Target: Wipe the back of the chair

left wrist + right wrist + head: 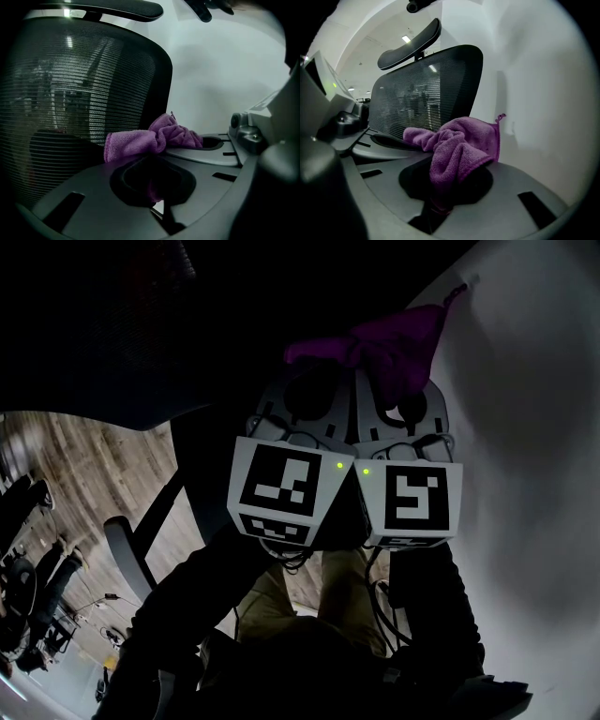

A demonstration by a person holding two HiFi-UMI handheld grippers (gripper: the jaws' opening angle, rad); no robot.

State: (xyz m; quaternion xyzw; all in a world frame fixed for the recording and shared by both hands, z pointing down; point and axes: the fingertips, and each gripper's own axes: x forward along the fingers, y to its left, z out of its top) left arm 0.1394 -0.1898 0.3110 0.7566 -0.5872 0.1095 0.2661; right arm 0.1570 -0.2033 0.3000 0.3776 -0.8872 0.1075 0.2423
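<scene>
Wiping seems barely started: left gripper (157, 187) and right gripper (440, 199) both pinch one purple cloth (459, 150), bunched beside the mesh chair back (84, 84), contact unclear.

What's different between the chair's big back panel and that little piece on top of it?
The chair back is a large, see-through mesh panel in a dark frame; the headrest is a small, narrow pad that looks solid. The back stands upright, while the headrest sits above it on a short stem, slanted. Both are dark and curved. The left tool and right tool both grip the purple cloth.
</scene>
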